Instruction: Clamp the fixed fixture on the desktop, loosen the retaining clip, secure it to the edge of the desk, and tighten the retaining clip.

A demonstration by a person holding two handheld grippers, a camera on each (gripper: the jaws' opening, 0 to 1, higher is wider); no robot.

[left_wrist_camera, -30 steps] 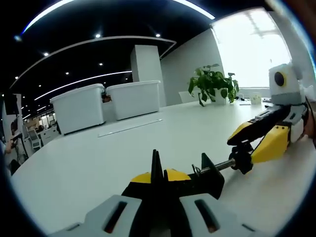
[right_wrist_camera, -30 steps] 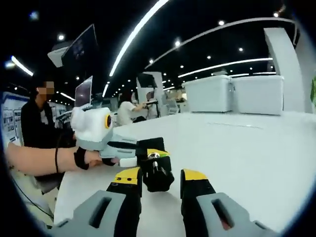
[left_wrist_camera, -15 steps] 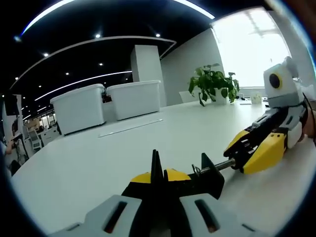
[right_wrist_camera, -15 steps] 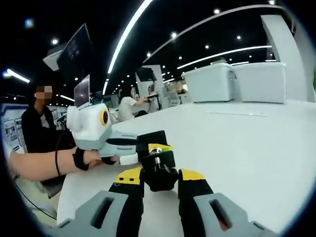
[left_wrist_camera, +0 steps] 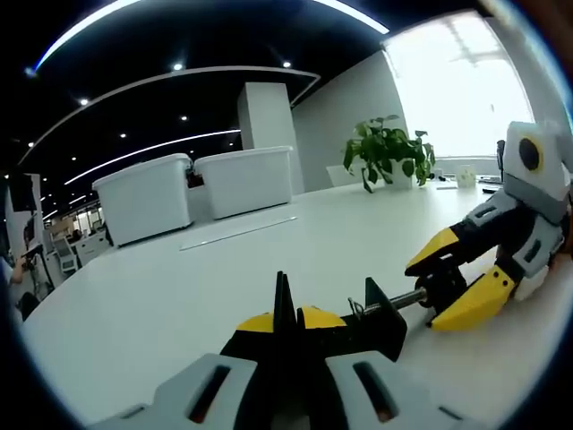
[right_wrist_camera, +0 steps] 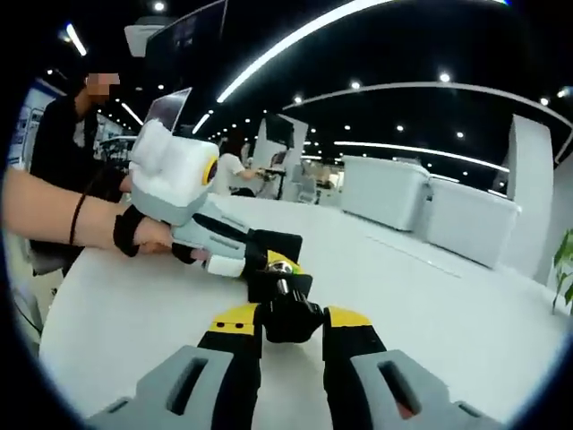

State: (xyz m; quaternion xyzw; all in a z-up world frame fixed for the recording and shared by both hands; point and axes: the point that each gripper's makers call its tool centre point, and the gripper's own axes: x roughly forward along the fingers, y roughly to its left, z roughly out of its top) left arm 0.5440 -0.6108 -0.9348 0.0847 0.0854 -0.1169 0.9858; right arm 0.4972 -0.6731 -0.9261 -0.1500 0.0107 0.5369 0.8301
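Resting on the white desk [left_wrist_camera: 179,296], the black fixture [left_wrist_camera: 376,318] sits between the two grippers. In the left gripper view, the left gripper [left_wrist_camera: 288,331] has its jaws drawn together on the fixture's black body, with yellow pads showing on either side of a thin upright black plate. A metal screw rod [left_wrist_camera: 398,302] runs from the fixture toward the right, ending in a black knob [left_wrist_camera: 443,288].

The right gripper [left_wrist_camera: 452,278] comes in from the right side of that view, its yellow-tipped jaws set narrowly around the knob, one above and one below, touching it.

In the right gripper view, the right gripper [right_wrist_camera: 291,327] has its jaws pressed against both sides of the knob [right_wrist_camera: 291,318], and the rod's metal end [right_wrist_camera: 280,285] rises just beyond it. The left gripper [right_wrist_camera: 255,255] reaches in from the left, held by a hand [right_wrist_camera: 148,237] with a dark wrist strap, its jaws closed on the fixture [right_wrist_camera: 279,260].

Farther back stand two white bins [left_wrist_camera: 192,188], a potted plant [left_wrist_camera: 385,157] near a bright window, and people seated at monitors [right_wrist_camera: 237,170].
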